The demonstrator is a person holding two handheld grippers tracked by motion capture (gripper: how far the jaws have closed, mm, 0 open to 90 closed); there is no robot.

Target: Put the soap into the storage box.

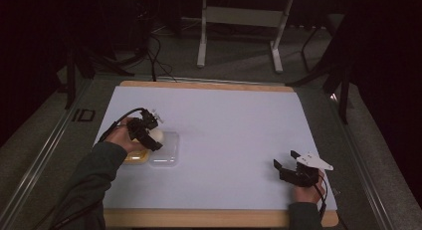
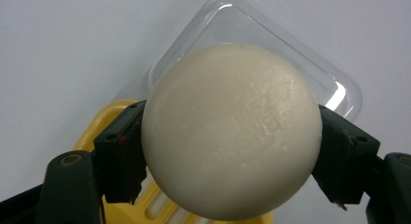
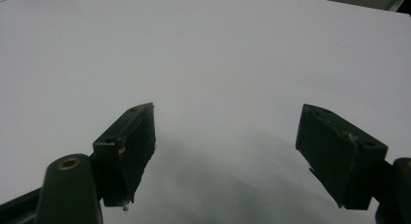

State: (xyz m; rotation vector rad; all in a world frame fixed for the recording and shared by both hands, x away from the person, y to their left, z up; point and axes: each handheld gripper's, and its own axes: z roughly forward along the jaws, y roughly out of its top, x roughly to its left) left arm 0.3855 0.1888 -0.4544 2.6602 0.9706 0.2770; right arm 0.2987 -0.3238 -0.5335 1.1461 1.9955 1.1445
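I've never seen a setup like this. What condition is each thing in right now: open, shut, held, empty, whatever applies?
Left gripper: shut on the cream ball, above the two containers.
Cream ball: held between the jaws, whole.
Clear plastic lid: lying on the white table top, nothing in it.
Yellow tray: lying beside the lid, contents hidden by the ball.
Right gripper: open, holding nothing, low over the table top.

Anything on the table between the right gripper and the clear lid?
Nothing: in the high view the white sheet is bare from the right gripper across to the clear lid.
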